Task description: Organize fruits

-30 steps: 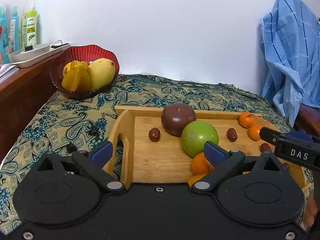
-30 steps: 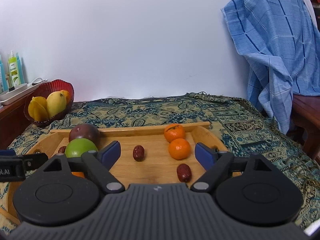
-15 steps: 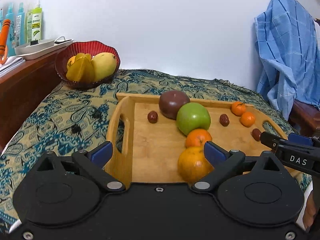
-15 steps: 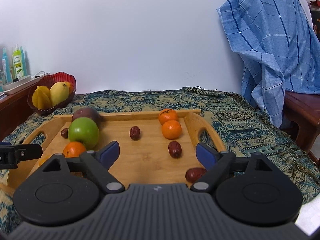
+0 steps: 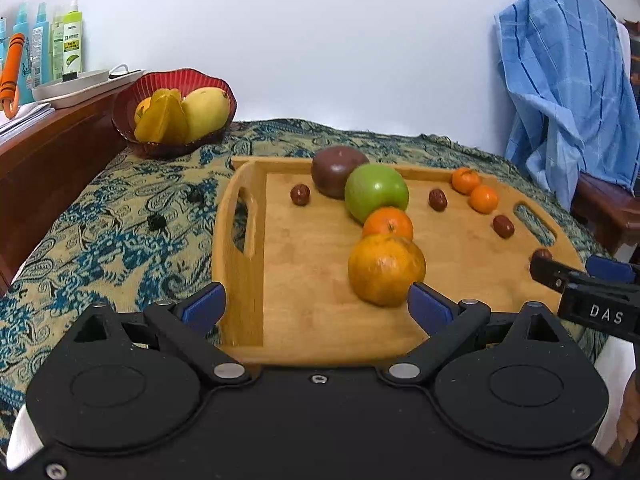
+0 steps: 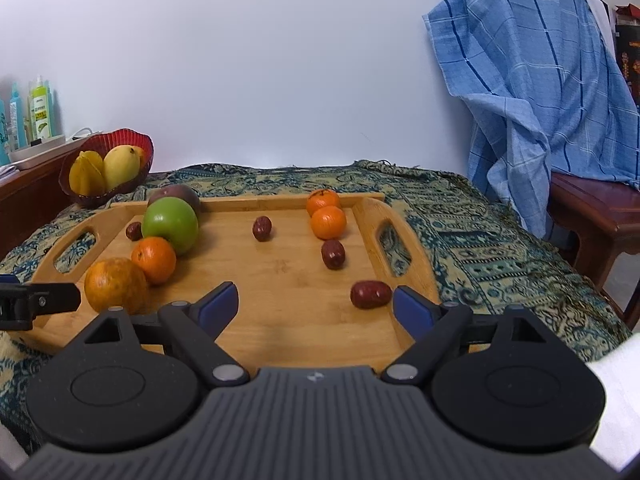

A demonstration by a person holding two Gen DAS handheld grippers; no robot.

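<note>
Left wrist: left gripper [image 5: 318,306] fingers spread, empty; right gripper [image 6: 316,306] same, above tray [image 6: 280,320].

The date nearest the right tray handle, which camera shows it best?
The right wrist view: the date lies whole and close on the tray, just ahead of the right tongs. In the left wrist view only its top peeks out behind the right tongs' finger.

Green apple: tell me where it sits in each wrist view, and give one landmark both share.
Left wrist: green apple centre, far part of the tray.
Right wrist: green apple left of centre, tray's far left corner.
Shared landmark: red bowl behind the tray, at left.
</note>
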